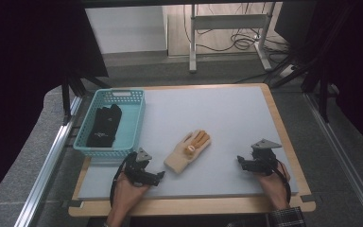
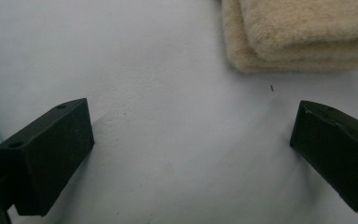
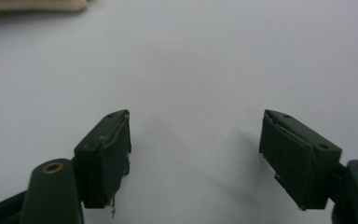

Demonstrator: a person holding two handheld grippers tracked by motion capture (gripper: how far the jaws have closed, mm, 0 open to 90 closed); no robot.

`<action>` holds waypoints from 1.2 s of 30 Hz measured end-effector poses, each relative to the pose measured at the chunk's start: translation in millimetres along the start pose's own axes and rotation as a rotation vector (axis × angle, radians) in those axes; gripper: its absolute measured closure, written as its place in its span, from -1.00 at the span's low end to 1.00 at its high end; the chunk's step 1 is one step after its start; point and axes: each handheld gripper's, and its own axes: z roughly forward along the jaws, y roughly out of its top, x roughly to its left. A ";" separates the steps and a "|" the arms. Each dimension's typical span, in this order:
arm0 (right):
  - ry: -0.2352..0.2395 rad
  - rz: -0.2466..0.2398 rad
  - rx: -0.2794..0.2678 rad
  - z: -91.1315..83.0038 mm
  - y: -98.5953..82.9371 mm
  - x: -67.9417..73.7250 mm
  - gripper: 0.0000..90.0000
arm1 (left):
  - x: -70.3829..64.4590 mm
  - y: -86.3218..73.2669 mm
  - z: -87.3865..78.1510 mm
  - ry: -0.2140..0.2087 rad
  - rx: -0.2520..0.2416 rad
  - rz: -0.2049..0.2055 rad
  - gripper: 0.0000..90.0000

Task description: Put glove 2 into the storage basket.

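Observation:
A cream knitted glove (image 1: 187,151) with orange fingertips lies on the white table top (image 1: 217,118), near the middle front. Its cuff (image 2: 303,37) fills the top right of the left gripper view. My left gripper (image 1: 159,176) rests on the table just left of the cuff, open, with nothing between its jaws (image 2: 191,140). My right gripper (image 1: 240,161) sits at the front right, open over bare table (image 3: 196,144), well clear of the glove. A strip of the glove (image 3: 32,4) shows at the top left corner of the right gripper view.
A teal plastic basket (image 1: 134,123) stands at the left edge of the table and holds dark gloves (image 1: 105,125). A wooden rim (image 1: 283,137) borders the table. Beyond the far edge are a floor, desk legs and cables (image 1: 236,40).

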 end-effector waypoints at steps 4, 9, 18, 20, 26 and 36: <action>0.007 0.010 0.004 0.8 -0.1 -1.2 -0.53 | 0.1 0.0 0.0 0.000 0.000 0.000 -1.00; 0.004 0.016 0.003 1.1 -0.6 -1.6 -0.56 | 0.2 0.1 -0.2 -0.001 0.001 0.000 -1.00; 0.002 0.017 0.003 1.1 -0.7 -1.6 -0.57 | 1.0 -0.3 -2.2 -0.004 -0.001 0.008 -0.97; 0.002 0.017 0.003 1.1 -0.7 -1.6 -0.57 | 0.2 -0.3 -4.3 -0.008 0.007 0.011 -0.93; 0.002 0.017 0.002 1.1 -0.8 -1.6 -0.57 | -8.4 4.7 -11.9 -0.056 0.011 0.020 -0.93; 0.003 0.017 0.002 1.1 -0.9 -1.6 -0.57 | -23.2 47.1 -9.0 -0.130 -0.005 0.041 -0.96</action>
